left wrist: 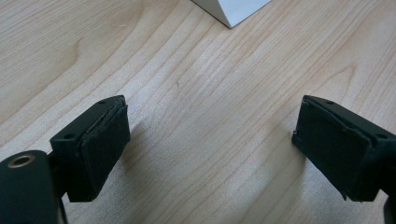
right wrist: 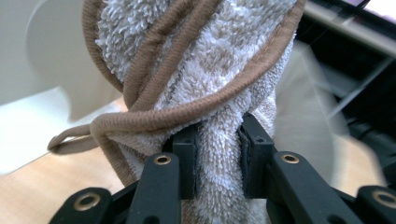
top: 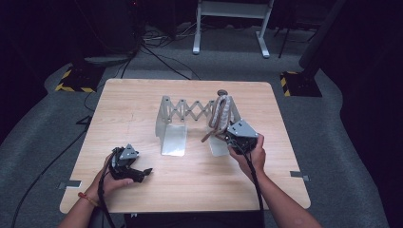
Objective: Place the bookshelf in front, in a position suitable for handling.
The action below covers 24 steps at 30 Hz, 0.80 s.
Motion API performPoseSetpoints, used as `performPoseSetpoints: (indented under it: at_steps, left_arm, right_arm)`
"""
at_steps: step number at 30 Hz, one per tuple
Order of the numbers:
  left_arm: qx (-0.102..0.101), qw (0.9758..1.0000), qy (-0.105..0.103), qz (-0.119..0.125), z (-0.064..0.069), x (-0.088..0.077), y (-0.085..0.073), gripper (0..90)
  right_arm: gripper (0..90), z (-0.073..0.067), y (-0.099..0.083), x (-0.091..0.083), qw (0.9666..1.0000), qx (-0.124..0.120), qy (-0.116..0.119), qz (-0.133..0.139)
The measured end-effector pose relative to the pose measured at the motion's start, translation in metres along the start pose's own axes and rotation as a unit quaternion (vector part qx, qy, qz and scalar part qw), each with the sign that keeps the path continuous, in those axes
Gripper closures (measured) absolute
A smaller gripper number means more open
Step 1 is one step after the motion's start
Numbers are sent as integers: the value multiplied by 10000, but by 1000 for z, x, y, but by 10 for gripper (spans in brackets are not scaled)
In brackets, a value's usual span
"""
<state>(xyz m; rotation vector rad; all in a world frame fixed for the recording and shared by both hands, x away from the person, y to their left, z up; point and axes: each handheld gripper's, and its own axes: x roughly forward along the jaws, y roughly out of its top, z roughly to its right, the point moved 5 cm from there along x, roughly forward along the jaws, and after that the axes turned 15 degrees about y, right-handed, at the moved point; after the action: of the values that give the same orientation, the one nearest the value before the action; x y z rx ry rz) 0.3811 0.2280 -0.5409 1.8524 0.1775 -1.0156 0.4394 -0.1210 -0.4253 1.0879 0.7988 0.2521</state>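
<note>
1. Towel [right wrist: 205, 70]: you pinch it in the right gripper [right wrist: 218, 154], draped at the rack's [top: 187, 111] right end.
2. Hanging looks underway; release remains.
3. Left gripper [left wrist: 210, 149]: jaws spread, idle, well left of the rack.

Our wooden table [top: 190, 180], on grey carpet.
We see a metal scissor rack [top: 183, 116] standing near the table's middle, its two flat feet resting on the wood, nearer the far edge than the near one. The left gripper [top: 142, 173] rests on the table by the near left corner.
</note>
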Motion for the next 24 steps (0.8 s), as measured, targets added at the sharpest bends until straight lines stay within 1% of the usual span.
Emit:
performPoseSetpoints:
  at_steps: [1, 2, 3, 5, 8, 9, 11, 14, 19, 21, 22, 24]
  left_arm:
    - [1, 10000, 0, 2, 0, 0, 0, 109]
    - [2, 10000, -1, -1, 0, 0, 0, 109]
    - [1, 10000, 0, 2, 0, 0, 0, 109]
    - [1, 10000, 0, 2, 0, 0, 0, 109]
    - [1, 10000, 0, 2, 0, 0, 0, 109]
    - [1, 10000, 0, 2, 0, 0, 0, 109]
    - [-1, 10000, -2, 2, 0, 0, 0, 109]
    - [-5, 10000, 0, 2, 0, 0, 0, 109]
    - [12, 10000, -13, -1, 0, 0, 0, 108]
    - [13, 10000, -12, 3, 0, 0, 0, 107]
    - [12, 10000, -12, -4, 0, 0, 0, 107]
    - [15, 10000, -8, -3, 0, 0, 0, 107]
  right_arm:
    - [724, 2, 4, -1, 10000, -15, -57, 27]
    - [723, 4, 6, -2, 9999, 41, -94, 45]
    - [723, 5, 7, -1, 9999, 78, -111, 42]
    - [722, 5, 7, 4, 9999, 64, -110, 1]
    - [722, 1, -2, 20, 9998, -89, -6, -201]
    - [722, 0, -4, 24, 9997, -86, 46, -222]
    - [722, -1, -12, 33, 9993, -75, 122, -358]
    - [722, -4, -24, 41, 9984, -89, 243, -494]
    - [723, -14, -44, 53, 9953, -137, 495, -823]
    - [723, -17, -53, 58, 9931, -177, 596, -992]
    - [723, -19, -58, 60, 9918, -142, 674, -1074]
    - [723, -20, -64, 63, 9905, -119, 753, -1144]
